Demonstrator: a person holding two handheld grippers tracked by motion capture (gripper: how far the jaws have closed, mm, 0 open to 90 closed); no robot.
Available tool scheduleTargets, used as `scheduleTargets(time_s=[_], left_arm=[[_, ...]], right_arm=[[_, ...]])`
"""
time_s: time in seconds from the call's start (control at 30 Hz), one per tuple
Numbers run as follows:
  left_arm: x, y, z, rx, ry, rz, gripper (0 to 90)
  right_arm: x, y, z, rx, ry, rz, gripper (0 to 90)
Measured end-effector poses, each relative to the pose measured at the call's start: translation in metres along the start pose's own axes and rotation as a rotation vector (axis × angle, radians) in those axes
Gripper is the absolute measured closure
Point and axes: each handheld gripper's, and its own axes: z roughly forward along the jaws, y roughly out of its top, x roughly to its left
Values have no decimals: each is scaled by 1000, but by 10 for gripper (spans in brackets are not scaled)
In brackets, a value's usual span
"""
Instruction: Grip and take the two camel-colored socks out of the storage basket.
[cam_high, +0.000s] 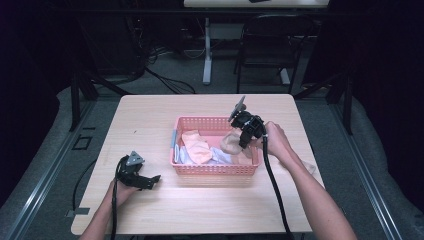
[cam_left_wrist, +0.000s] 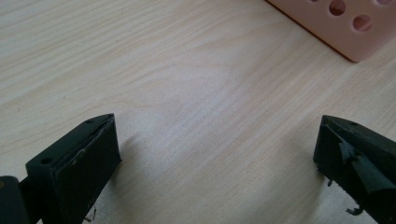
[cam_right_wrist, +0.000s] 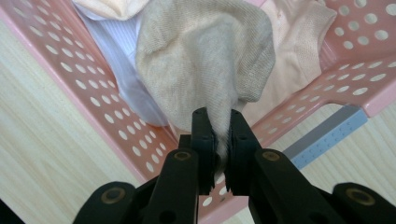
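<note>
- I am looking at a beige knit sock (cam_right_wrist: 205, 60): a fine ribbed weave, soft and bunched, its rounded bulk hanging away from my right gripper (cam_right_wrist: 219, 144) while a narrow fold of it runs back between the jaws.
- The right gripper's jaws are pressing nearly together on that fold, so the sock is pinched tight in them.
- In the high view the sock (cam_high: 231, 143) is sitting just under the gripper's tips, over the right half of the pink basket (cam_high: 215, 170).
- Beyond the jaws, past the sock, a peach garment (cam_right_wrist: 299, 51) and a pale lilac-white cloth (cam_right_wrist: 126, 79) are lying inside the perforated basket (cam_right_wrist: 84, 79); the lilac one is resting against the wall to the left of the jaws.
- A grey strip (cam_right_wrist: 327, 135) on the basket's outside is showing to the right of the jaws.
- My right hand (cam_high: 276, 141) is reaching in over the basket's right rim, forearm angled up from the table's near edge, gripper (cam_high: 243, 144) pointing down into the basket.
- My left gripper (cam_left_wrist: 217, 154) is hovering low over bare wooden table (cam_left_wrist: 187, 93), jaws standing wide apart with nothing between them; a corner of the basket (cam_left_wrist: 345, 28) is lying ahead and to the right of them.
- In the high view my left hand (cam_high: 122, 187) is holding that gripper (cam_high: 155, 179) near the table's front left, well apart from the sock.
</note>
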Motion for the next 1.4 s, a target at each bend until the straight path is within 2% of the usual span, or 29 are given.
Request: scheduleTargets(time_s=[0.43, 0.77, 1.03, 1.13, 1.4], left_arm=[[0, 0, 0, 0, 0, 0, 1], [0, 0, 0, 0, 0, 0, 1], [0, 0, 0, 0, 0, 0, 1], [0, 0, 0, 0, 0, 0, 1], [0, 0, 0, 0, 1, -1, 1]], right_arm=[[3, -6, -23, -25, 1, -11, 841], [-1, -13, -43, -54, -13, -13, 841], [-6, -22, -57, -73, -25, 10, 841], [-9, -30, -63, -91, -31, 26, 841], [-17, -46, -75, -99, -49, 51, 841]])
